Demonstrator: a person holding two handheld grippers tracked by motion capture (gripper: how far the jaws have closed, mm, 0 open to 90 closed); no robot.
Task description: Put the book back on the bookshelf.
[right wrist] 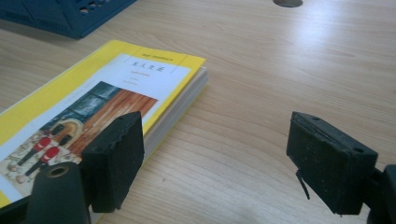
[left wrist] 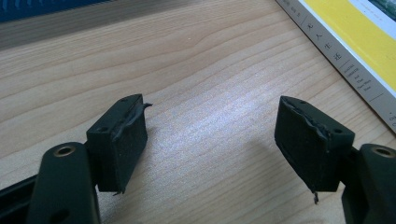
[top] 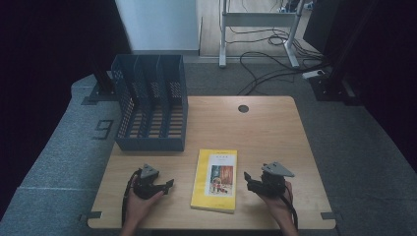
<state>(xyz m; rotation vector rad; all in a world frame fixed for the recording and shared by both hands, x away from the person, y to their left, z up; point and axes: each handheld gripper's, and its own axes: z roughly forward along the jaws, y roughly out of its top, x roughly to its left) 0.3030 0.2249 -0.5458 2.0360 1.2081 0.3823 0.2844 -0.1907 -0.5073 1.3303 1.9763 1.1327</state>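
- Your right gripper [top: 252, 180] sits just beside the right edge of the yellow paperback book [top: 215, 180], jaws spread wide with nothing between them; in the right gripper view one pad [right wrist: 114, 156] overlaps the cover's edge while the other hangs over bare wood.
- Your left gripper [top: 166, 186] rests near the book's left side, clear of it, jaws likewise spread and empty.
- The book lies flat on the wooden table [top: 265, 132] between both grippers, in front of the blue file rack [top: 151, 102].
- Risk: the book lies flush on a smooth surface, so I judge a pad may skate over the glossy cover or push the book sideways instead of getting under it.
- Risk: pinching only the soft cover could lift and bend it while the page block stays down.
- Risk: a one-sided push may slide the book toward your left gripper or spin it.
- Materials: thin, flexible glossy cover, pale paper page edge, grey printed spine [left wrist: 355, 70]; matte black, block-shaped pads with frayed edges; the rack is rigid perforated plastic with upright dividers.
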